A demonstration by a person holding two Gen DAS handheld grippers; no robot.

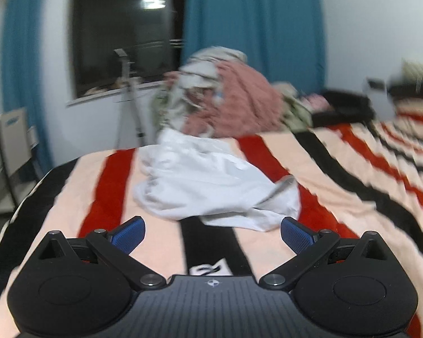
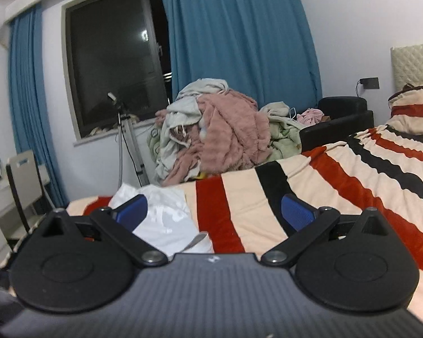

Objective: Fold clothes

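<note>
A crumpled white garment (image 1: pixel 211 186) lies on the striped bed cover (image 1: pixel 338 169), just beyond my left gripper (image 1: pixel 213 235). That gripper is open and empty, its blue pads (image 1: pixel 129 236) wide apart short of the garment's near edge. In the right wrist view the same white garment (image 2: pixel 163 217) lies low and to the left, partly behind the left blue pad (image 2: pixel 132 211). My right gripper (image 2: pixel 214 214) is open and empty above the striped cover (image 2: pixel 338 183).
A heap of pink, grey and green clothes (image 2: pixel 220 135) is piled at the far side of the bed. A tripod (image 2: pixel 129 143) and a chair (image 2: pixel 22 186) stand by the window. A black seat (image 2: pixel 341 118) is beside the bed. Pillow (image 2: pixel 414 112) at right.
</note>
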